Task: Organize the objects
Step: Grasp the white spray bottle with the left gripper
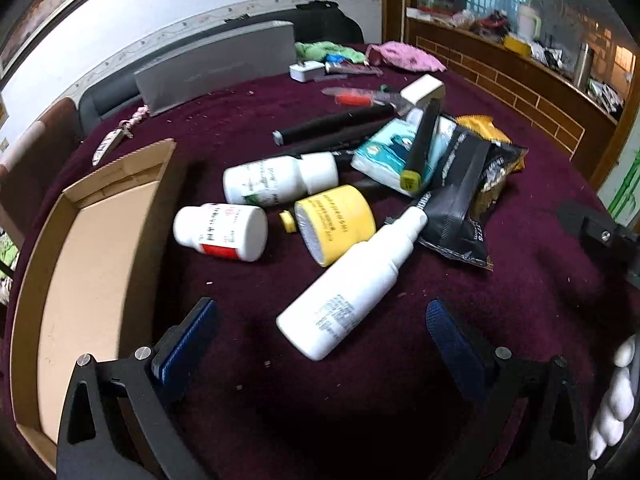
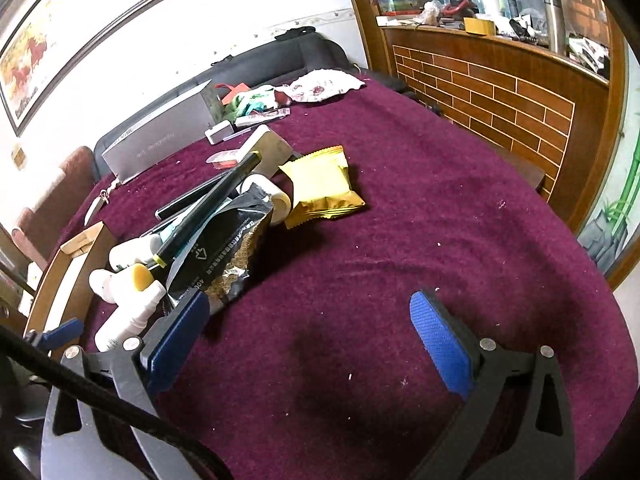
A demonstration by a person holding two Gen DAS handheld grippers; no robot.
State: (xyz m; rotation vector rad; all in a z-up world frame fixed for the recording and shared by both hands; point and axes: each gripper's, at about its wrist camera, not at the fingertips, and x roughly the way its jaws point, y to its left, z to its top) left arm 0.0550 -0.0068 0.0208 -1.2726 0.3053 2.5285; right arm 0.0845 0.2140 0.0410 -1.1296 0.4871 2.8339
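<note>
A pile of objects lies on the maroon table cloth (image 1: 520, 300). A white spray bottle (image 1: 352, 280) lies just ahead of my open, empty left gripper (image 1: 320, 328), its base between the fingertips. Behind it lie a yellow tape roll (image 1: 336, 220), a white pill bottle with a red label (image 1: 222, 232), another white bottle (image 1: 276, 178), a black snack bag (image 1: 460, 208), a tissue pack (image 1: 388, 156) and black pens (image 1: 328, 126). An open cardboard box (image 1: 80, 272) stands at the left. My right gripper (image 2: 308, 328) is open and empty over bare cloth, its left finger beside the black bag (image 2: 224, 248). A gold packet (image 2: 320, 188) lies beyond.
A grey box (image 1: 216, 66) stands at the table's far side with cloths (image 1: 412, 56), a white charger (image 1: 306, 71) and a knife with a red handle (image 1: 356, 98) near it. A wooden counter (image 2: 500, 92) with clutter runs along the right. The right gripper shows at the left view's right edge (image 1: 600, 236).
</note>
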